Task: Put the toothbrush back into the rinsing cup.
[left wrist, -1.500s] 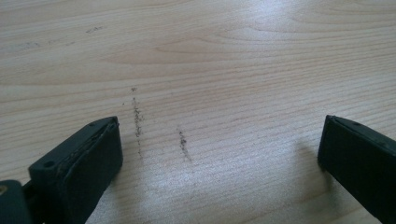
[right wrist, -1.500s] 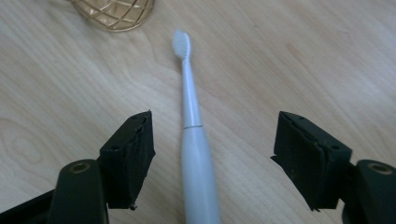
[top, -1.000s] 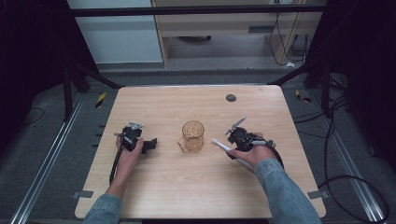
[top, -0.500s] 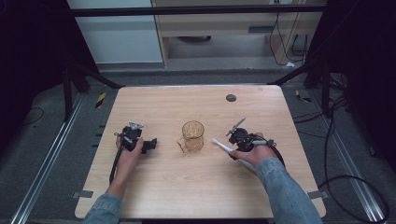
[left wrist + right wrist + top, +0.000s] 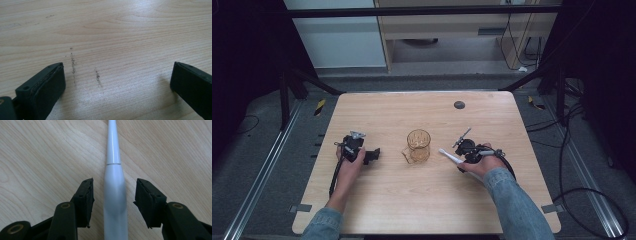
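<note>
A white, slender stick-like tool (image 5: 113, 170) lies flat on the wooden table (image 5: 412, 200), right of an amber glass mug (image 5: 418, 145). My right gripper (image 5: 113, 192) straddles the tool's thicker handle. Its jaws have just been closing, but a gap still shows on each side of the handle, so the pads do not press on it. In the high view the right gripper (image 5: 459, 160) sits low over the tool (image 5: 446, 154). My left gripper (image 5: 372, 155) rests on the table left of the mug. In its own view the left gripper (image 5: 117, 80) stands wide open over bare wood.
A small dark round disc (image 5: 459, 104) sits in the tabletop near the far edge. Cables trail from both grippers toward the table's sides. Faint dark scuff marks (image 5: 73, 65) streak the wood under the left gripper.
</note>
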A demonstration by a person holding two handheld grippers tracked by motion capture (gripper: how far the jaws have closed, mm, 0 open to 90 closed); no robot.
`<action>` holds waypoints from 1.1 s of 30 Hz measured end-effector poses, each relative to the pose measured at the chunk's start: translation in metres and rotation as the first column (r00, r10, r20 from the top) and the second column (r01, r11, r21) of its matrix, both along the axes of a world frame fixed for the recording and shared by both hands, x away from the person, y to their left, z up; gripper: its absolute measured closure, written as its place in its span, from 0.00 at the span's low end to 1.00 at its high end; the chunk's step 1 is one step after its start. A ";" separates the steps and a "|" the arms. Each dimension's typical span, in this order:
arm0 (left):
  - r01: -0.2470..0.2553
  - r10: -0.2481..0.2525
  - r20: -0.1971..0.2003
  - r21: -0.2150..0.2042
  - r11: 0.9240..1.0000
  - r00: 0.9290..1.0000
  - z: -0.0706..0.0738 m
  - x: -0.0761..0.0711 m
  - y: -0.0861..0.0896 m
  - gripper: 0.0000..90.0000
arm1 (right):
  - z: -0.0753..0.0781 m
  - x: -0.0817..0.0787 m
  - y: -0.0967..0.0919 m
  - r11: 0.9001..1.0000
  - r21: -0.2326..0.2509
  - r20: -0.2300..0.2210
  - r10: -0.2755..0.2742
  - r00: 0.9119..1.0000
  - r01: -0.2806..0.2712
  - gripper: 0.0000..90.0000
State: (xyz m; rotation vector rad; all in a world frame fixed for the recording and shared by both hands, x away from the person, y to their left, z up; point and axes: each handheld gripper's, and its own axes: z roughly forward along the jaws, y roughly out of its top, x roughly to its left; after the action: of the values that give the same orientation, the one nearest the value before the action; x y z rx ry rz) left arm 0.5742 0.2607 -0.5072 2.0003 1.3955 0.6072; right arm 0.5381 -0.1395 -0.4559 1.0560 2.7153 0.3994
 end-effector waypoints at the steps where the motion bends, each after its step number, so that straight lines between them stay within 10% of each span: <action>1: -0.001 0.001 0.001 -0.002 1.000 1.000 0.000 0.000 0.000 0.00 | -0.001 0.001 -0.001 1.000 0.000 -0.004 -0.001 1.000 0.001 0.56; 33: 0.001 -0.001 0.000 -0.001 1.000 1.000 0.000 0.000 0.000 0.00 | -0.010 0.012 0.000 0.998 -0.053 -0.105 0.020 0.994 -0.025 0.74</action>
State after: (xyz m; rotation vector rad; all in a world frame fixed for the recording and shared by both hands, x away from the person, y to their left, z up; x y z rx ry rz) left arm 0.5743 0.2607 -0.5073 1.9995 1.3945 0.6064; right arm 0.5500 -0.1399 -0.4657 1.0611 2.8150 0.2793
